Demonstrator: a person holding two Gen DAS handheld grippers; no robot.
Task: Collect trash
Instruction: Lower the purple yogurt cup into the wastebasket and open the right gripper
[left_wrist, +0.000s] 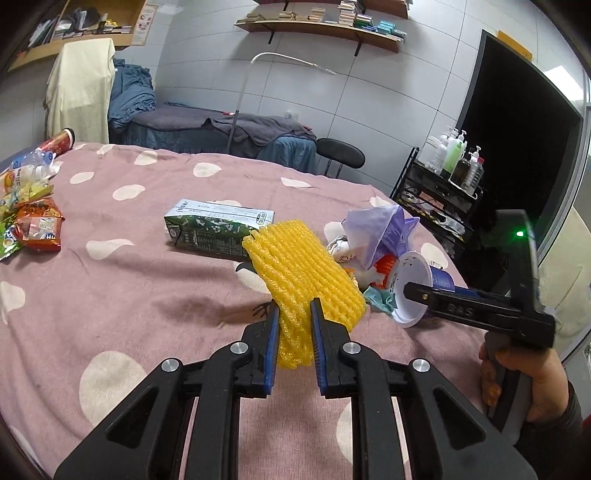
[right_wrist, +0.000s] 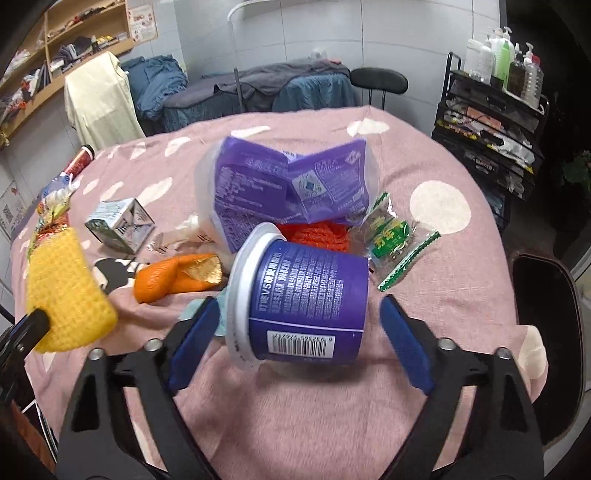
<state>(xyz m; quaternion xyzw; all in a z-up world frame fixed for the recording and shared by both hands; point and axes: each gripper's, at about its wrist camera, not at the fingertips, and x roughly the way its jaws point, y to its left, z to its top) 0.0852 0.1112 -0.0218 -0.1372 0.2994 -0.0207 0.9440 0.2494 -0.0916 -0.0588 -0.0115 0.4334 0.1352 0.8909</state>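
The yellow foam net sleeve (left_wrist: 306, 273), a soft ribbed mesh tube with a knobbly weave, is pinched at its lower end between the blue ridged pads of the left gripper (left_wrist: 294, 317), whose jaws stand narrow and squeeze the foam in; the sleeve juts up and away above the pink cloth (left_wrist: 129, 295), a fuzzy fabric dotted with cream patches. Just to its right lies the purple cup (right_wrist: 306, 291), a smooth printed cylinder on its side with a white lipped rim and a barcode near its base. The right gripper (right_wrist: 299, 332) straddles it with jaws set wide: the left pad lies close by the cup's white rim, and the right pad stands clear of the cup's base, so nothing is gripped. Behind the cup sits a crinkled purple plastic bag (right_wrist: 288, 184), glossy and creased, with an orange net (right_wrist: 317, 232) of coarse mesh tucked below it. Beside these lie a green foil wrapper (right_wrist: 395, 240) with serrated ends, a piece of orange peel (right_wrist: 173, 277) curled around a scrap of gold foil, and a pale blue crumpled scrap (left_wrist: 380, 299). Further off rests a green milk carton (left_wrist: 218, 229), a boxy printed brick on its side, and at the far left edge a heap of shiny snack packets (left_wrist: 33, 225) beside a red tube can (left_wrist: 61, 142).
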